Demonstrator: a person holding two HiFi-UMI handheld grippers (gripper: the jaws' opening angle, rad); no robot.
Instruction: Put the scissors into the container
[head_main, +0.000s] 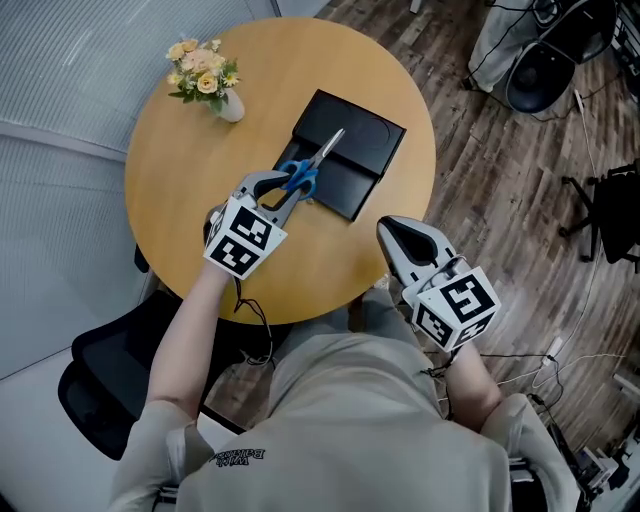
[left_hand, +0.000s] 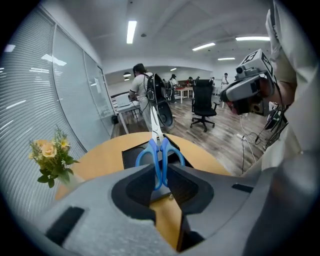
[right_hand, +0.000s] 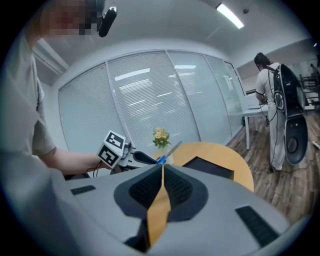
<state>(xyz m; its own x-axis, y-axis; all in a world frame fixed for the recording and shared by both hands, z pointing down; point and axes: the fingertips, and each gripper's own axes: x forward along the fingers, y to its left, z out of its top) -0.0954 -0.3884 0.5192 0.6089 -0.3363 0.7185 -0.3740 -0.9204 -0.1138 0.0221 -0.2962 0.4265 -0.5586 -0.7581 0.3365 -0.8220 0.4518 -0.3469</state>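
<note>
Now | left gripper (head_main: 291, 186) fingers clamp scissors (head_main: 320, 160): blue handles, silver blades shut | right gripper (head_main: 391, 229) fingers together, empty

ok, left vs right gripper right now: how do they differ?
The left gripper is shut on the scissors' blue handles; the right gripper is shut on nothing. The left one sits over the table at the container's edge; the right one hangs by the table's near rim, away from the container. Both carry a marker cube.
</note>
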